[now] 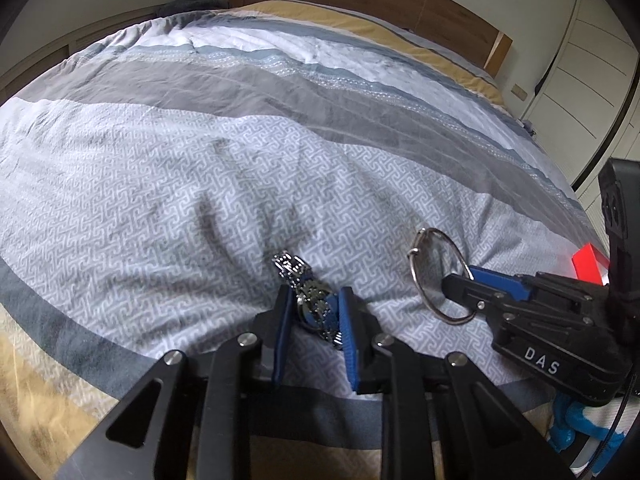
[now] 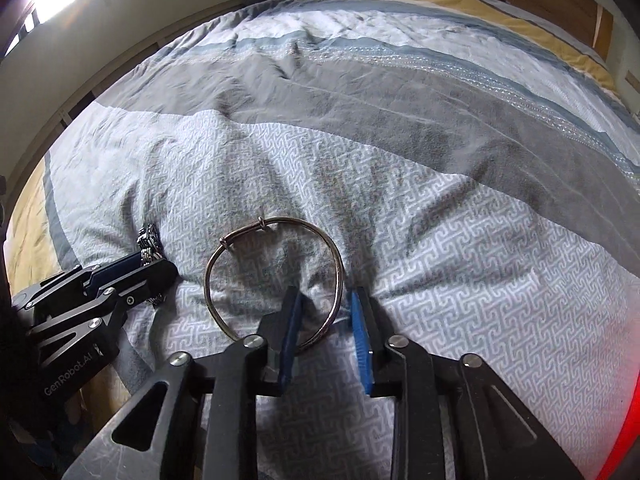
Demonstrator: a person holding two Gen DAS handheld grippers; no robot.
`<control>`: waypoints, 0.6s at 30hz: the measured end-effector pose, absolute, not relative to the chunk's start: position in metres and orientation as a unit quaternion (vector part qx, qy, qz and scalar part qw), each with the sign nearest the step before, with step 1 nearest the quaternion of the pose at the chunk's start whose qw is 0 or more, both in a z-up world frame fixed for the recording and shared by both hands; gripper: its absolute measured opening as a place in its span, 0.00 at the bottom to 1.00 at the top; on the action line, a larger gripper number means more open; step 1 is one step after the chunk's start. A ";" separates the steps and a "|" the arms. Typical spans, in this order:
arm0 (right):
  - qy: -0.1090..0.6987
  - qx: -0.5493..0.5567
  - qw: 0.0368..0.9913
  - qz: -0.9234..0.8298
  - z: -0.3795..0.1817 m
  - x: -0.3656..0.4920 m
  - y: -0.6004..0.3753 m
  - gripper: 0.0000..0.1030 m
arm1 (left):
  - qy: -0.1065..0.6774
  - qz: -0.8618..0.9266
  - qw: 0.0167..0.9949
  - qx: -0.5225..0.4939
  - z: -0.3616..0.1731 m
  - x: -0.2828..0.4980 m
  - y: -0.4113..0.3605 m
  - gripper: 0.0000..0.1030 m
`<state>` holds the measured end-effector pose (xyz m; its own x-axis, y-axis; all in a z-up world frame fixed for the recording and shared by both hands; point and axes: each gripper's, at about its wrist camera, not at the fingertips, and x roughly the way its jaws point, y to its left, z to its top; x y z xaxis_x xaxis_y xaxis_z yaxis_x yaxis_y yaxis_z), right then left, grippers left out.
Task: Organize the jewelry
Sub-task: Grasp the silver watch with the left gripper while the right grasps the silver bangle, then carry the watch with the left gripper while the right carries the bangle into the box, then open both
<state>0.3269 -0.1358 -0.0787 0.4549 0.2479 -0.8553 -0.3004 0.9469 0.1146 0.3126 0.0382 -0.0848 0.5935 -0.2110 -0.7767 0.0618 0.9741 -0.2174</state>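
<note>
In the left wrist view, the left gripper point(image 1: 314, 312) straddles a sparkly silver chain bracelet point(image 1: 310, 294) lying on the patterned bed cover point(image 1: 160, 168). Its blue pads sit close on either side, but I cannot tell whether they actually pinch it. At three o'clock, the right gripper point(image 1: 460, 286) meets a plain silver bangle point(image 1: 440, 276); a red box point(image 1: 588, 266) peeks in behind it.

In the right wrist view, the bangle point(image 2: 276, 280) rests on the cover with its near rim between the right gripper's point(image 2: 326, 308) parted pads, not clamped. The left gripper point(image 2: 160, 270) lies at nine o'clock over the chain bracelet point(image 2: 149, 244).

Judging by this, both pieces are at the pick-up step: next, each gripper must close firmly, then lift without snagging fabric.
</note>
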 end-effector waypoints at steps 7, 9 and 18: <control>0.488 -0.030 0.859 0.154 -0.055 0.290 -0.151 0.05 | 0.447 -0.074 0.887 -0.093 -0.067 0.292 0.039 0.20; 0.481 -0.028 0.863 0.150 -0.045 0.276 -0.159 0.05 | 0.445 -0.075 0.887 -0.095 -0.059 0.282 0.039 0.20; 0.450 -0.018 0.884 0.121 0.012 0.209 -0.193 0.05 | 0.427 -0.085 0.896 -0.090 -0.012 0.225 0.035 0.20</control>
<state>0.2088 -0.1926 0.0121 0.5651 0.1983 -0.8008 -0.2314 0.9698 0.0769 0.2253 0.0350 -0.0121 0.6214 -0.2283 -0.7495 0.0747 0.9695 -0.2334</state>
